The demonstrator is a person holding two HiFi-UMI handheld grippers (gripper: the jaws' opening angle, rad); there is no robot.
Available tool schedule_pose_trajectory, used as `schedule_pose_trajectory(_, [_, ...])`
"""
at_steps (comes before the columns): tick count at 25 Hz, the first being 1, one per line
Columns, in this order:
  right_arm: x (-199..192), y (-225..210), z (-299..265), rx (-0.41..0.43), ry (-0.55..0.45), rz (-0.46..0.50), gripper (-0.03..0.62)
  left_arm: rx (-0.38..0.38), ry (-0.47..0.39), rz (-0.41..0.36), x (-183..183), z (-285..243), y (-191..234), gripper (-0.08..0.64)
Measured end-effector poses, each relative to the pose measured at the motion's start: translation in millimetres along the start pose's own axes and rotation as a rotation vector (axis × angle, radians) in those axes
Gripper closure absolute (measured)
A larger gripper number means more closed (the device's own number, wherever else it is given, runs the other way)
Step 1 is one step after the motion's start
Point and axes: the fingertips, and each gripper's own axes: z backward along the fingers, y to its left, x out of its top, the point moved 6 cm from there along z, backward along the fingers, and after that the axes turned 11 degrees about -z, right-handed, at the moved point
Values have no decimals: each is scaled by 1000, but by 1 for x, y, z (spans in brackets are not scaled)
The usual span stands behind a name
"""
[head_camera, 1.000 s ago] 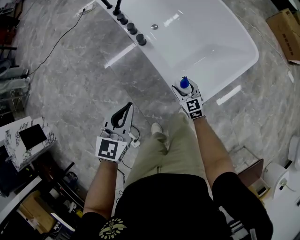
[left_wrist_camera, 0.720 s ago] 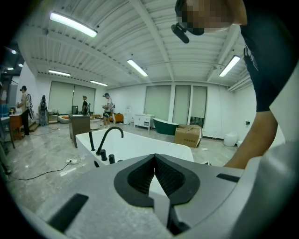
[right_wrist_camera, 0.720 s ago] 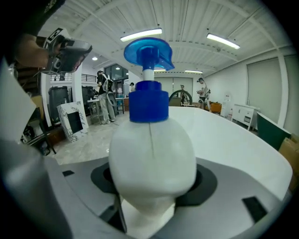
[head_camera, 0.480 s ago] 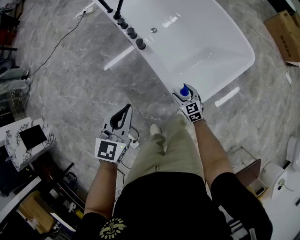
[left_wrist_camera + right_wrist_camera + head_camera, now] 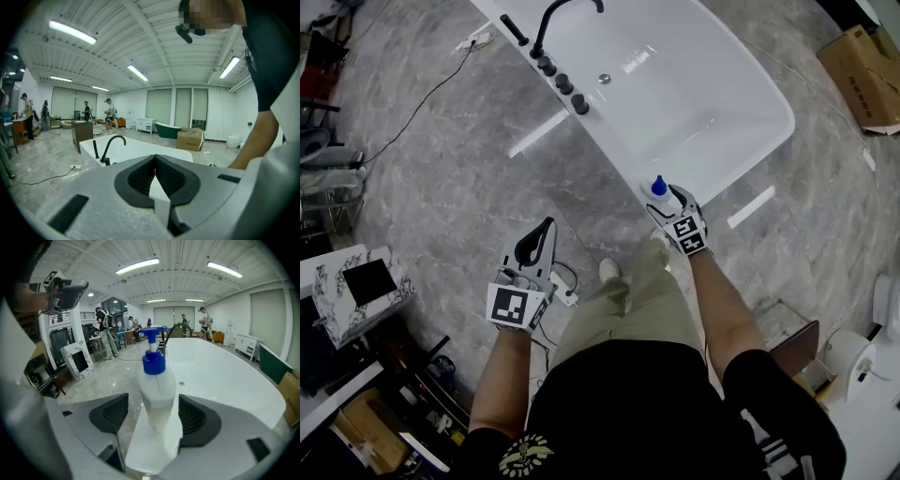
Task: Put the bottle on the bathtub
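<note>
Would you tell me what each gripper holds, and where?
Nothing: the right gripper has just been opening its jaws, bottle loose between them; left gripper shut, empty.

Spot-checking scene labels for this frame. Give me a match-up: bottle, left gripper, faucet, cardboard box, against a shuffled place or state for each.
1 bottle
2 left gripper
3 faucet
4 cardboard box

A black, at the far end of the bathtub
B on the floor, off to the side
C jaws together, nothing between them
D upright on the bathtub rim, blue pump on top

Pairs: 1-D, 2-C, 3-A, 4-B
</note>
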Motion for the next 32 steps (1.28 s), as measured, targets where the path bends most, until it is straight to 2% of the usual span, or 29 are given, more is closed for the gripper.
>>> schedule_pose_trajectory(3, [6, 3, 32, -12, -13, -17, 301, 10, -45, 21, 13, 6, -2, 551])
schedule_pose_trajectory(5, [16, 12, 61, -16, -63, -28, 301, 7, -61, 24, 20, 11, -6, 551])
schedule_pose_trajectory(14, [105, 59, 213, -45, -420, -14, 313, -32, -170, 25, 64, 16, -14, 551])
schedule_pose_trajectory(16, [120, 69, 242, -51, -492, -37, 466, -43, -195, 25, 74, 16, -16, 551])
schedule_pose_trajectory(18, [138, 82, 268, -53, -562, -45, 536, -52, -213, 18, 85, 20, -16, 551])
schedule_pose_trajectory(20, [154, 95, 293, -59, -619, -44, 572, -60, -236, 10, 97, 27, -16, 551])
schedule_pose_trajectory(26, [192, 123, 357, -104, -691, -30, 581, -77, -304, 2, 135, 49, -16, 551])
schedule_pose_trajectory(32, [200, 143, 381, -139, -699, 23, 581, -70, -346, -3, 150, 65, -14, 551])
